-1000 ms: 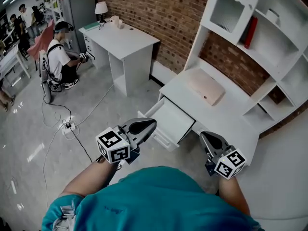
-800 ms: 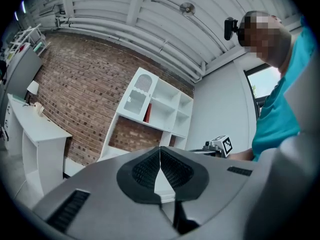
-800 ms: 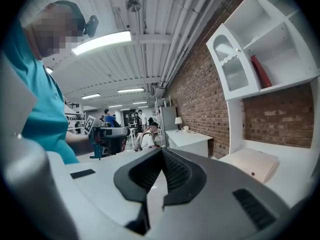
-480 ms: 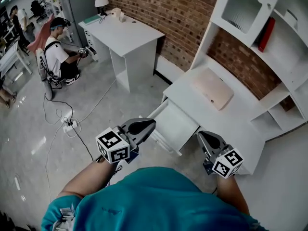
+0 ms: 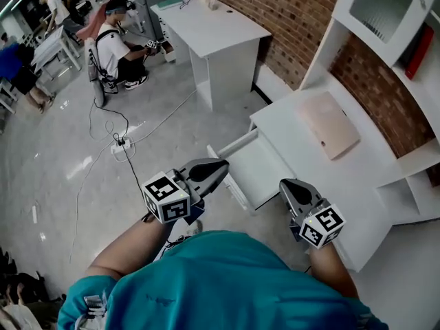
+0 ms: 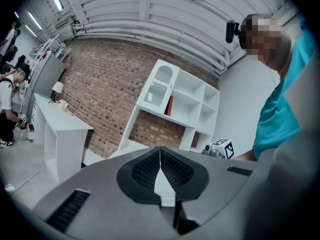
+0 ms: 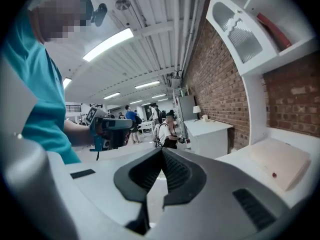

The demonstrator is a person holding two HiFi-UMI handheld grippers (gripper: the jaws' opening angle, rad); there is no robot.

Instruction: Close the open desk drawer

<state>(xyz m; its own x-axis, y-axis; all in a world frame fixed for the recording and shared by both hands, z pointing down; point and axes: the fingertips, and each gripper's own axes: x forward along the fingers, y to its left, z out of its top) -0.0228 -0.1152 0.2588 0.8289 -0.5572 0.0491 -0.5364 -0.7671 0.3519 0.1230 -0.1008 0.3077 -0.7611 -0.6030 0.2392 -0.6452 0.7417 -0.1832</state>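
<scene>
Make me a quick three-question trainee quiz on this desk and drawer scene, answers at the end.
1. True or false: the desk drawer is already pushed fully in.
2. Multiple choice: what lies on the desk top above the drawer? A) a pale pink flat pad B) a keyboard C) a stack of plates
3. Fill in: the jaws of the left gripper and the right gripper are both ____, with nothing between them.

Key: 1 false, it stands pulled out from the desk; 2 A; 3 shut.
</scene>
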